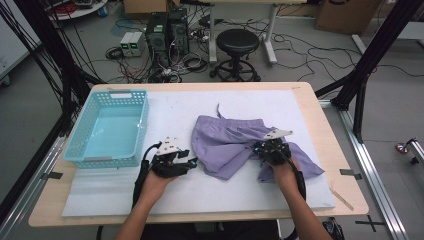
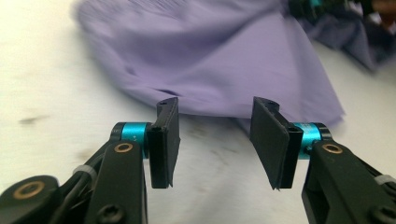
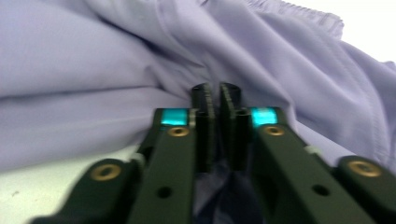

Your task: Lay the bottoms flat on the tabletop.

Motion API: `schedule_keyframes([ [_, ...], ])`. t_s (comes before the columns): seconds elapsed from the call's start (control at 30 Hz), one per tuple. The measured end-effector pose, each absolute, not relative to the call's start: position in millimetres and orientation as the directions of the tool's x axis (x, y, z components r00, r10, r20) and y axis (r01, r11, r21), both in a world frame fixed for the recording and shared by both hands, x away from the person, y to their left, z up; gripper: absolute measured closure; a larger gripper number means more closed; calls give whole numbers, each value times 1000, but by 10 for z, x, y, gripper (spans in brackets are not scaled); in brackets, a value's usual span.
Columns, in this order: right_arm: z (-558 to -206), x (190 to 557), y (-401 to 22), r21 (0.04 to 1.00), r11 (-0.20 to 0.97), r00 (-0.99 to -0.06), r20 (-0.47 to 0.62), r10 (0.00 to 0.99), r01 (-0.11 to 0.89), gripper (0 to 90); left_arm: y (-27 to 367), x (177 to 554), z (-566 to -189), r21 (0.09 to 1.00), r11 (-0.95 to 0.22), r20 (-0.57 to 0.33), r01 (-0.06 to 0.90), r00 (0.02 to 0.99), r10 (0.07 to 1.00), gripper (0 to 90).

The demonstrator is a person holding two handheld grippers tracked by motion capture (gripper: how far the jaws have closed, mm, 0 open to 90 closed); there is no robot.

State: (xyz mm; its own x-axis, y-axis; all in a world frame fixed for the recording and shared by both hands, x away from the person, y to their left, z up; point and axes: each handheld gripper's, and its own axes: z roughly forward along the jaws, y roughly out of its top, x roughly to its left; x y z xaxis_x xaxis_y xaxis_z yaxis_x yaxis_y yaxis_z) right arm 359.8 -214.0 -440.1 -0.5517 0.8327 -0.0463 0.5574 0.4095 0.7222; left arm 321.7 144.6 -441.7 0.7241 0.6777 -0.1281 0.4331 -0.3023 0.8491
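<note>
From the high view, a purple garment [image 1: 235, 145] lies crumpled on the white mat [image 1: 165, 200] that covers the wooden table [image 1: 320, 110], a little right of the middle. A light blue basket [image 1: 111, 128] stands on the left part of the table, well apart from the cloth. The left gripper [image 1: 186, 162] rests low over the mat just beside the garment's left edge, and the right gripper [image 1: 263, 147] sits on top of the cloth near its right half. Each gripper carries a grey three-cornered plate. Beyond the table this view also takes in a black stool [image 1: 236, 52], computer towers [image 1: 166, 31] and loose cables on the floor. No writing can be read there.

The left gripper view looks along the left gripper [image 2: 215, 140] at mat level: its jaws stand about half open with only bare mat between them, and the hem of the purple garment [image 2: 219, 60] lies just ahead of the tips, not touched. The other gripper shows small and blurred at the top right corner, on the cloth.

The right gripper view looks along the right gripper [image 3: 215, 107], close in the folds of the purple garment [image 3: 93, 70]. Its jaws are drawn nearly together, a thin slit between them, with dark cloth pinched low in the gap. A stitched, gathered edge of the garment runs along the top right. No label or brand can be read.
</note>
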Motion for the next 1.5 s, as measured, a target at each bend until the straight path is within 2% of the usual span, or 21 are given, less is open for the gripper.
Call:
schedule_keyframes([
  [0.1,-4343,3543,-2196,751,387,-555,-33,831,534,766,1247,3220,-4502,808,-405,-94,427,773,627,526],
  [0.4,-4293,3442,-2306,773,369,-578,-4,816,516,745,907,3196,-4575,781,-481,-67,399,818,571,461],
  [0.43,-4302,3439,-2321,777,359,-579,9,815,518,743,858,3202,-4576,783,-494,-32,379,817,576,498],
  [0.47,-4301,3435,-2317,778,355,-579,14,815,519,742,858,3202,-4576,783,-494,-32,379,817,576,581],
  [0.5,-4301,3435,-2317,778,355,-579,14,815,519,742,841,3208,-4574,784,-499,-11,370,811,585,581],
  [0.53,-4303,3432,-2299,781,354,-593,26,805,515,733,824,3241,-4549,780,-501,14,374,790,612,804],
  [0.57,-4303,3432,-2299,781,354,-593,26,805,515,733,824,3241,-4549,780,-501,14,374,790,612,843],
  [0.63,-4315,3427,-2265,782,363,-616,34,787,507,704,846,3286,-4494,814,-431,-47,390,783,620,853],
  [0.67,-4334,3422,-2218,784,366,-660,73,748,502,692,913,3323,-4418,861,-303,-155,409,778,609,854],
  [0.7,-4341,3416,-2193,783,382,-676,66,734,491,692,958,3341,-4380,876,-247,-203,414,782,589,854],
  [0.87,-4353,3415,-2153,780,390,-685,66,726,489,700,1129,3371,-4234,908,-136,-252,395,778,576,853],
  [0.93,-4352,3417,-2170,778,390,-694,80,716,492,765,1204,3398,-4199,913,-100,-261,395,757,599,852],
  [1.1,-4380,3404,-2097,767,426,-755,113,646,479,779,1266,3471,-4226,894,-76,-278,441,680,678,853],
  [1.13,-4411,3394,-2024,756,463,-789,112,605,463,771,1268,3487,-4238,892,-70,-278,446,665,693,853],
  [1.17,-4411,3394,-2024,756,463,-789,112,605,463,771,1271,3501,-4248,889,-64,-282,453,653,703,853],
  [1.23,-4460,3379,-1905,742,499,-806,94,584,448,663,1275,3528,-4267,884,-52,-286,464,628,724,853],
  [1.33,-4511,3389,-1835,726,525,-801,59,596,445,651,1285,3575,-4292,880,-40,-292,474,604,742,853],
  [1.37,-4544,3398,-1800,706,555,-794,16,607,439,682,1290,3591,-4299,877,-42,-289,478,596,749,853],
  [1.4,-4550,3413,-1785,705,567,-788,-19,615,426,869,1293,3606,-4307,875,-43,-285,482,585,759,853],
  [1.47,-4534,3445,-1800,698,563,-784,-2,620,443,875,1300,3635,-4320,873,-47,-275,486,569,775,853],
  [1.5,-4514,3507,-1854,703,536,-788,56,613,467,880,1299,3650,-4327,871,-50,-271,488,563,781,854],
])
